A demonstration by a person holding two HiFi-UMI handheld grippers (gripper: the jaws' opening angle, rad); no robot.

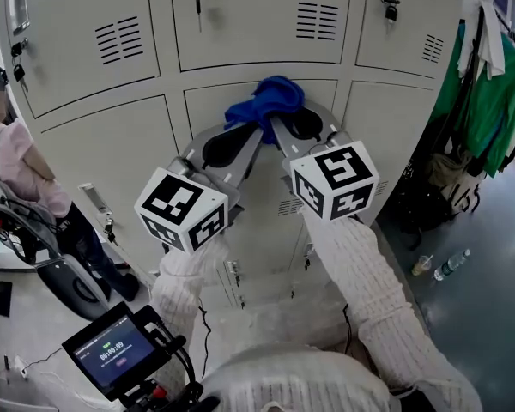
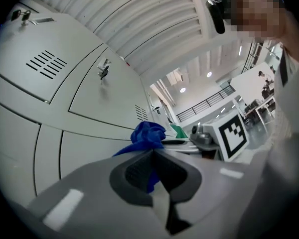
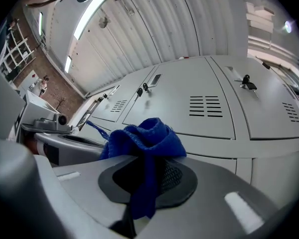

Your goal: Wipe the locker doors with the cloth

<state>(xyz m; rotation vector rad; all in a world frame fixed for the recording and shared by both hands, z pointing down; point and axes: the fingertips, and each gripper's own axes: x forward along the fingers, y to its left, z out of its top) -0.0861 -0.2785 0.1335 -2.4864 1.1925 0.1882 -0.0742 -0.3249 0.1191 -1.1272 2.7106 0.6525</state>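
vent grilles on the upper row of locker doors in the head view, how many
3: left grille, middle grille above the cloth, right grille, each on its own door. Lower rows may hide more.
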